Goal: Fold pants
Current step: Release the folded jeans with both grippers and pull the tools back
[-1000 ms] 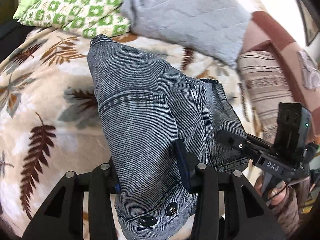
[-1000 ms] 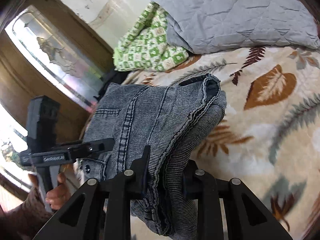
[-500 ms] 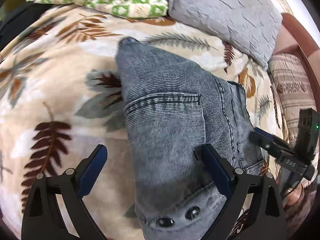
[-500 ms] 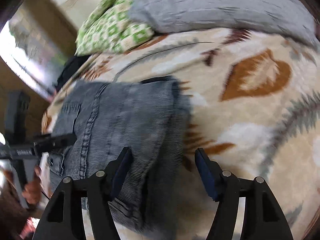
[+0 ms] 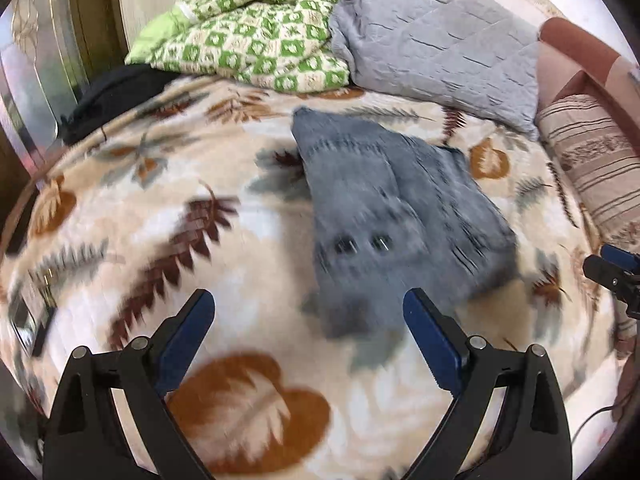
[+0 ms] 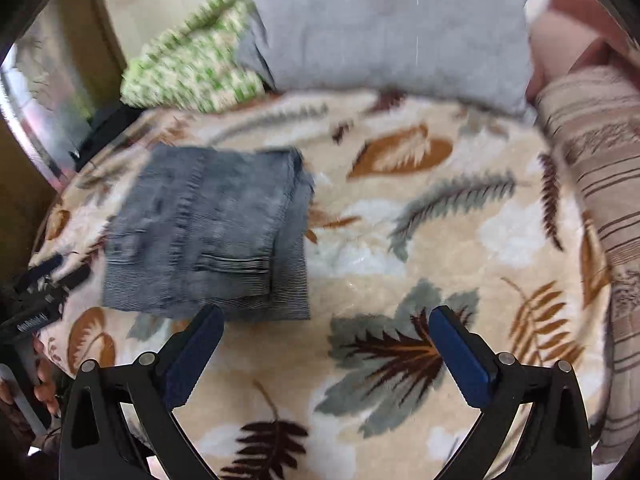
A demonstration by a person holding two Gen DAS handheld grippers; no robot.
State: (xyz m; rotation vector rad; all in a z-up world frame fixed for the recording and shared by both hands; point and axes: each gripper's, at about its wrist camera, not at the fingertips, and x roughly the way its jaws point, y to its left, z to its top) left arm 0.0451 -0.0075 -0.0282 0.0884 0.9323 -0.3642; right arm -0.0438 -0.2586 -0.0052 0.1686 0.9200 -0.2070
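The grey-blue denim pants (image 5: pixel 392 216) lie folded in a compact stack on the leaf-print blanket (image 5: pixel 168 224), two dark buttons facing up. My left gripper (image 5: pixel 308 320) is open just short of their near edge, nothing between its blue pads. In the right wrist view the pants (image 6: pixel 208 236) lie at the left. My right gripper (image 6: pixel 326 330) has its jaws opening wide over bare blanket (image 6: pixel 400 240), its left fingertip (image 6: pixel 208 320) at the stack's near corner; nothing is between the pads. Each gripper shows at the other view's edge: the right gripper (image 5: pixel 612 272) and the left gripper (image 6: pixel 40 300), held by a hand (image 6: pixel 40 384).
A green checked quilt (image 5: pixel 256 40) and a grey quilted cover (image 5: pixel 432 40) are piled at the head of the bed. A striped pillow (image 5: pixel 592 164) lies at the right edge. Dark clothing (image 5: pixel 108 96) sits at the far left by a wooden frame.
Both grippers let go of the pants and opened wide. Both pulled back from the stack, which now lies flat on the blanket farther from the cameras.
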